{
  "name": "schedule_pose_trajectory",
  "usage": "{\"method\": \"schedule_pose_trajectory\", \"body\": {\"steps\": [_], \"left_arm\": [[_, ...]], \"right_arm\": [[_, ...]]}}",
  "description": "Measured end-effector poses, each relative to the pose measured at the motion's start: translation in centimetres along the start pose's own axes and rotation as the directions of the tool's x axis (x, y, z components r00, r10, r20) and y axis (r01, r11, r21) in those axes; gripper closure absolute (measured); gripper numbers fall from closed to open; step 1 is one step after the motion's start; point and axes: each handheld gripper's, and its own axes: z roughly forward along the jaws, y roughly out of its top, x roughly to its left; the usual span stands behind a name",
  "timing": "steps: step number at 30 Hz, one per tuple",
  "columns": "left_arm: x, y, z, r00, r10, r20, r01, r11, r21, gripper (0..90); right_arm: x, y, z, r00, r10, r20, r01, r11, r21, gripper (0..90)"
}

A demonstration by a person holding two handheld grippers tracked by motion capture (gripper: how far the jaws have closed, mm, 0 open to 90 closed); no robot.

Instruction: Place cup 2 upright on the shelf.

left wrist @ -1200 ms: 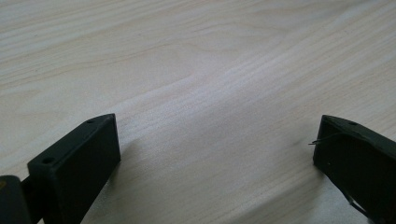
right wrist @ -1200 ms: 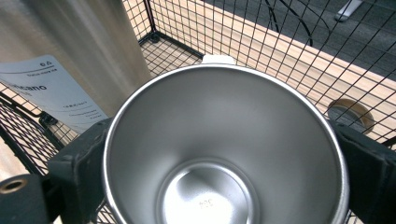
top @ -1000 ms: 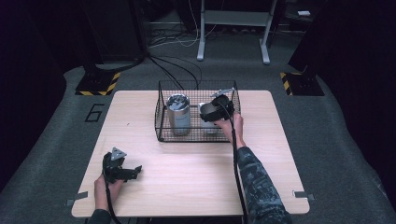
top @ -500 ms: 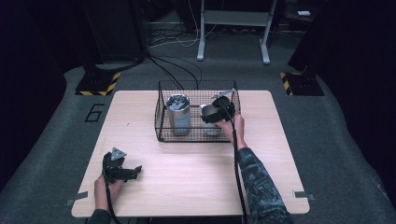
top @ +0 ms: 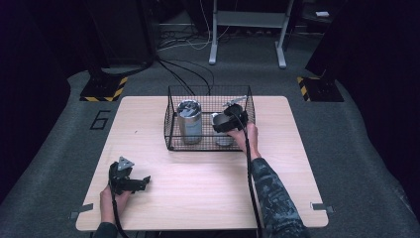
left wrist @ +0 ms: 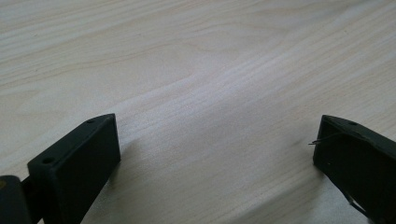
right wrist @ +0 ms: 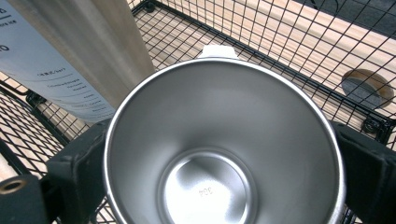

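Barely shifting since a second ago. Right gripper [top: 229, 120] clamping steel cup [right wrist: 224, 144] inside wire basket [top: 171, 119], beside tall tumbler [top: 189, 121]. Left gripper [top: 130, 179] resting on table [top: 208, 183], jaws gaping wide.

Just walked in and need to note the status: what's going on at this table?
A person works at a wooden table with a gripper in each hand. The right gripper reaches into a black wire basket, its jaws on either side of an open steel cup that stands beside a taller steel tumbler. The left gripper rests on the table near the front edge, jaws wide open and holding nothing.
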Motion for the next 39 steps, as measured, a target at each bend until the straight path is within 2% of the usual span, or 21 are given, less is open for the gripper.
{"method": "schedule_pose_trajectory", "body": {"steps": [6, 13, 21, 26, 28, 33, 35, 37, 39], "left_arm": [[0.0, 0.0, 0.0, 1.0000, 0.000, 0.000, 0.000, 1.0000, 0.000, 0.4], [0.0, 0.0, 0.0, 1.0000, -0.001, 0.000, 0.001, 1.0000, -0.001, 0.5], [0.0, 0.0, 0.0, 1.0000, -0.001, 0.000, 0.001, 1.0000, -0.002, 0.5], [0.0, 0.0, 0.0, 1.0000, -0.001, 0.000, 0.001, 1.0000, -0.001, 0.5], [0.0, 0.0, 0.0, 1.0000, 0.000, 0.000, 0.000, 1.0000, -0.001, 0.5], [0.0, 0.0, 0.0, 1.0000, 0.000, 0.000, 0.000, 1.0000, -0.001, 0.5], [0.0, 0.0, 0.0, 1.0000, -0.001, 0.000, 0.001, 1.0000, -0.001, 0.5], [0.0, 0.0, 0.0, 1.0000, -0.001, 0.000, 0.001, 1.0000, -0.001, 0.5], [0.0, 0.0, 0.0, 1.0000, -0.001, 0.000, 0.001, 1.0000, -0.001, 0.5]], "right_arm": [[0.2, -0.1, -0.1, 0.9998, -0.016, 0.015, 0.015, 1.000, 0.015, 5.3], [0.2, -0.6, -0.3, 0.9995, -0.028, 0.012, 0.028, 0.999, 0.026, 4.9], [0.2, -0.5, -0.5, 0.9999, -0.014, -0.010, 0.014, 1.000, 0.015, 4.3], [0.3, -0.3, -0.8, 0.9999, 0.002, -0.013, -0.002, 1.000, -0.006, 0.0], [0.4, -0.1, -1.2, 0.9998, 0.018, -0.012, -0.018, 0.999, -0.027, 0.0], [0.6, 0.2, -2.4, 0.9999, 0.008, -0.012, -0.009, 0.998, -0.054, 0.0], [1.0, 0.4, -3.5, 0.9998, -0.016, -0.010, 0.015, 0.997, -0.073, 0.0], [1.2, 0.4, -3.9, 0.9997, -0.020, -0.010, 0.019, 0.997, -0.077, 0.0], [1.6, 0.4, -5.1, 0.9985, -0.052, -0.016, 0.050, 0.995, -0.087, 0.0]]}}
